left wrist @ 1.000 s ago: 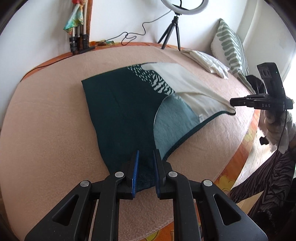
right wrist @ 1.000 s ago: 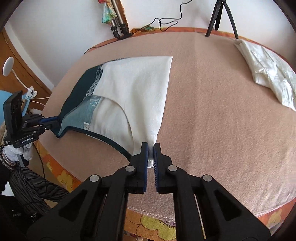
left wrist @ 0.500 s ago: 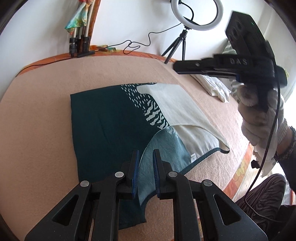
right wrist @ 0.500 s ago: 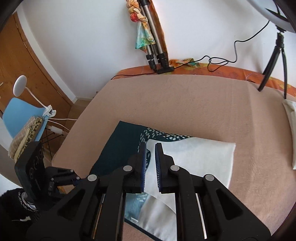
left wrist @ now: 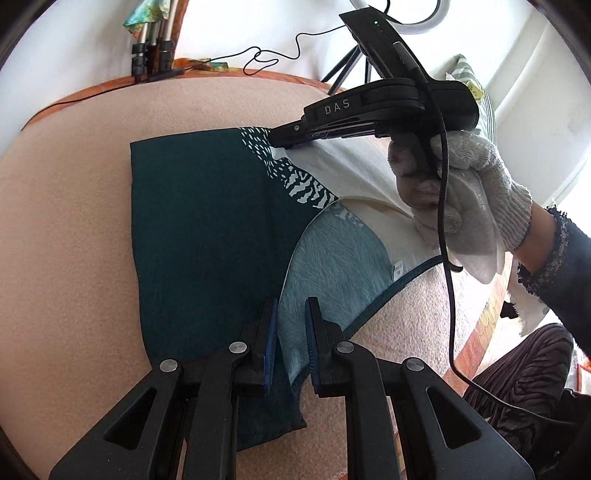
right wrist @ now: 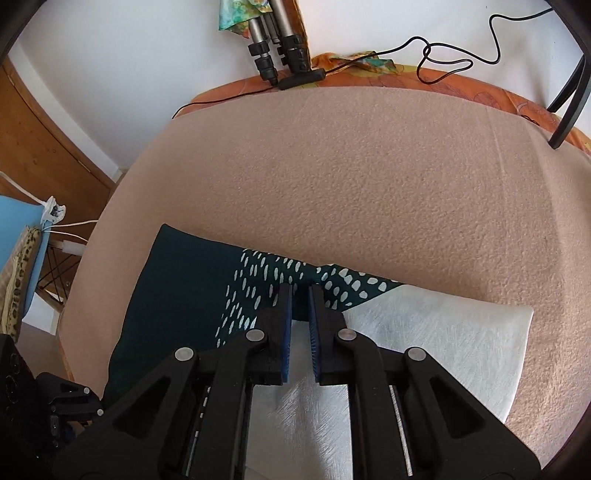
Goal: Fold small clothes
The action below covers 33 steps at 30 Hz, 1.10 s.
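The garment lies flat on the bed — both grippers, left gripper and right gripper, hover slightly spread, pinching nothing — probably choosing the next fold.

A: What's cut off?
B: The ring light at twelve o'clock leaves the left wrist view's top edge.
A: And what's hidden?
B: The right gripper and gloved hand cover part of the garment; its label is too small to read.
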{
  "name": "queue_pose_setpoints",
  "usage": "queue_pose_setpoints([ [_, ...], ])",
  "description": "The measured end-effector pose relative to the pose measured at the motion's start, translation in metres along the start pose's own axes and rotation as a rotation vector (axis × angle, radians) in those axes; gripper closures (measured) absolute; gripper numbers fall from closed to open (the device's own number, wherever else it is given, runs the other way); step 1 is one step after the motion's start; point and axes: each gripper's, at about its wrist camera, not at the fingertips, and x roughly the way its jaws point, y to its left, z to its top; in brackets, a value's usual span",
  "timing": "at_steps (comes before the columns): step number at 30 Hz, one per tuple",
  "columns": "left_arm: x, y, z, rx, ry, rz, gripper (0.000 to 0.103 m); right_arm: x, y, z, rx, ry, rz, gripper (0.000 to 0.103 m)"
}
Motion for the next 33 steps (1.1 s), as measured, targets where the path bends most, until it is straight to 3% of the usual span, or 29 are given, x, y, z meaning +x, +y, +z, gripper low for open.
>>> queue_pose_setpoints([
  [4,-0.005,0.001,-0.002,-0.007,-0.003,0.012,0.09,-0.007,-0.016,0.006,0.064,-0.012,0.017,0.095],
  [8,-0.024,0.006,-0.005,-0.044,-0.042,0.042,0.09,-0.033,-0.033,0.003,0.093,-0.047,-0.062,0.091],
  [9,-0.03,0.008,-0.006,-0.06,-0.053,0.047,0.085,-0.042,-0.039,0.0,0.107,-0.058,-0.058,0.091],
  [12,-0.048,0.016,-0.008,-0.117,-0.091,0.059,0.044,-0.068,-0.051,-0.012,0.13,-0.093,-0.042,0.088],
  [13,-0.054,0.02,-0.008,-0.138,-0.107,0.064,0.043,-0.075,-0.054,-0.016,0.133,-0.102,-0.038,0.081],
  [16,-0.065,0.036,-0.009,-0.232,-0.138,0.026,0.043,-0.093,-0.061,-0.028,0.122,-0.131,-0.041,0.056],
  [17,-0.067,0.044,-0.011,-0.275,-0.143,0.01,0.043,-0.097,-0.063,-0.032,0.118,-0.135,-0.038,0.054],
  [26,-0.048,0.088,-0.044,-0.613,-0.082,-0.149,0.043,-0.098,-0.113,-0.053,0.228,-0.108,0.111,0.053],
  [33,-0.045,0.08,-0.046,-0.631,-0.105,-0.195,0.043,-0.083,-0.153,-0.053,0.352,-0.127,0.225,0.052],
])
